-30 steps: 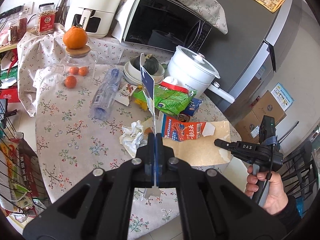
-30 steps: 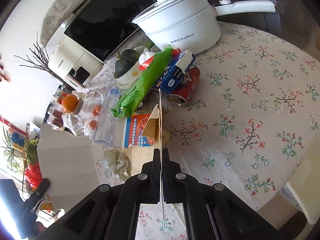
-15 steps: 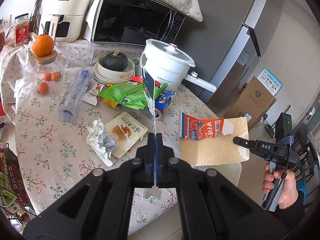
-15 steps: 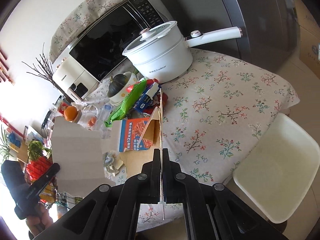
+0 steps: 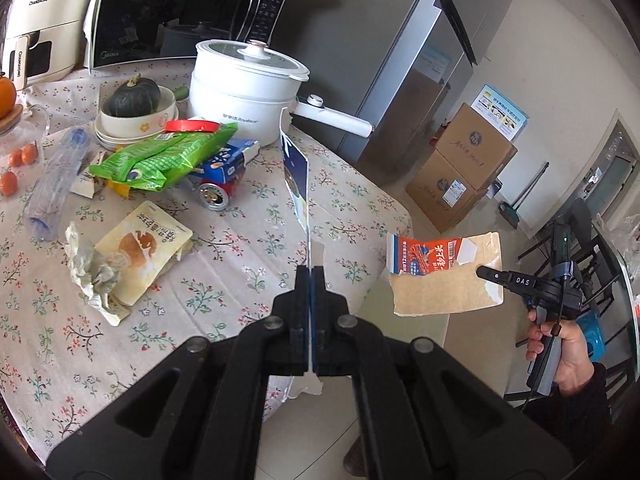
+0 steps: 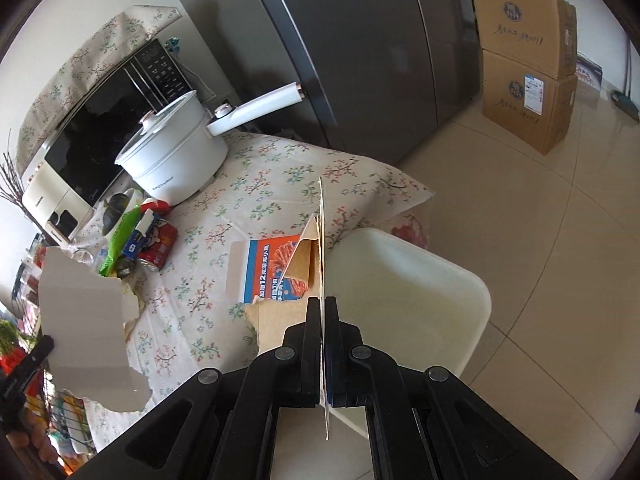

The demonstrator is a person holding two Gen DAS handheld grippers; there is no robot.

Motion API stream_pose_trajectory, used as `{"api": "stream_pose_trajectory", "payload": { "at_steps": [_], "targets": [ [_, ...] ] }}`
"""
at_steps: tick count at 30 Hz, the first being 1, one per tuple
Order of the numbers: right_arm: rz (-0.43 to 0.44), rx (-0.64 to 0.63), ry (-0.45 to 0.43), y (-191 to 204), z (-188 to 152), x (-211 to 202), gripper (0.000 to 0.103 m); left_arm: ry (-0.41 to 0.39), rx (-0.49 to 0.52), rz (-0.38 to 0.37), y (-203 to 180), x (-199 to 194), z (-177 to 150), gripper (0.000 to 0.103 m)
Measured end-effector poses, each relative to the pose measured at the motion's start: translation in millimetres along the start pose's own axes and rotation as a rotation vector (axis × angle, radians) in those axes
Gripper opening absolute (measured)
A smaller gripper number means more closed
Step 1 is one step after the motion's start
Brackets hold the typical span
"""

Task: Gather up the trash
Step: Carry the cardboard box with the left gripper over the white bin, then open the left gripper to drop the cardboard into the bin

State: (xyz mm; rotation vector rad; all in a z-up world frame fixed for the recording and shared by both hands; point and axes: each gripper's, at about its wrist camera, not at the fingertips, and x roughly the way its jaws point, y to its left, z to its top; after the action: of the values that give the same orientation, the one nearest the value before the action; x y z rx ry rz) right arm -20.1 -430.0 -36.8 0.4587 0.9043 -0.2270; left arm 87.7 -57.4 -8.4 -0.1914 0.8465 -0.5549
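Note:
My left gripper is shut on a torn blue-and-white card piece, held edge-on above the table's near edge; its white back shows in the right wrist view. My right gripper is shut on a torn orange-and-brown carton piece, held off the table's right edge above a white bin; the carton piece and the right gripper show in the left wrist view. On the floral tablecloth lie a yellow snack pouch, crumpled paper, a green bag and a red can.
A white pot with a long handle, a bowl holding a dark squash, a clear plastic bottle, a microwave and an air fryer stand behind. A grey fridge and stacked cardboard boxes stand right.
Both grippers have swung right with their pieces. The right one has carried the carton piece off the table to above the white bin. The yellow pouch beneath it is uncovered.

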Motion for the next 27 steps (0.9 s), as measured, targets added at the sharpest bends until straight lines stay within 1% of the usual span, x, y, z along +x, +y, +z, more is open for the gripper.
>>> {"api": "stream_pose_trajectory", "payload": {
  "at_steps": [4, 8, 12, 16, 17, 18, 19, 20, 21, 27],
  "targets": [
    [-0.072, 0.021, 0.035, -32, -6, 7, 0.002, 0.056, 0.03, -0.035, -23, 23, -8, 0.0],
    [-0.116, 0.051, 0.109, -55, -13, 29, 0.002, 0.104, 0.056, -0.072, -46, 42, -14, 0.0],
    [-0.119, 0.065, 0.156, -65, -19, 49, 0.002, 0.124, 0.076, -0.103, -67, 57, -17, 0.0],
    [-0.071, 0.085, 0.203, -69, -25, 57, 0.008, 0.134, 0.102, -0.128, -87, 73, -17, 0.0],
    [-0.064, 0.097, 0.209, -69, -26, 57, 0.016, 0.137, 0.108, -0.133, -92, 77, -17, 0.0],
    [-0.06, 0.099, 0.209, -69, -26, 55, 0.027, 0.139, 0.116, -0.138, -97, 82, -18, 0.0],
    [-0.059, 0.096, 0.2, -69, -26, 51, 0.034, 0.142, 0.123, -0.144, -103, 87, -19, 0.0],
    [-0.063, 0.091, 0.186, -68, -26, 48, 0.047, 0.145, 0.129, -0.15, -107, 93, -19, 0.0],
    [-0.069, 0.084, 0.174, -68, -26, 44, 0.056, 0.148, 0.136, -0.156, -112, 98, -19, 0.0],
    [-0.093, 0.076, 0.146, -77, -28, 28, 0.06, 0.167, 0.152, -0.195, -141, 134, -25, 0.0]
  ]
}}
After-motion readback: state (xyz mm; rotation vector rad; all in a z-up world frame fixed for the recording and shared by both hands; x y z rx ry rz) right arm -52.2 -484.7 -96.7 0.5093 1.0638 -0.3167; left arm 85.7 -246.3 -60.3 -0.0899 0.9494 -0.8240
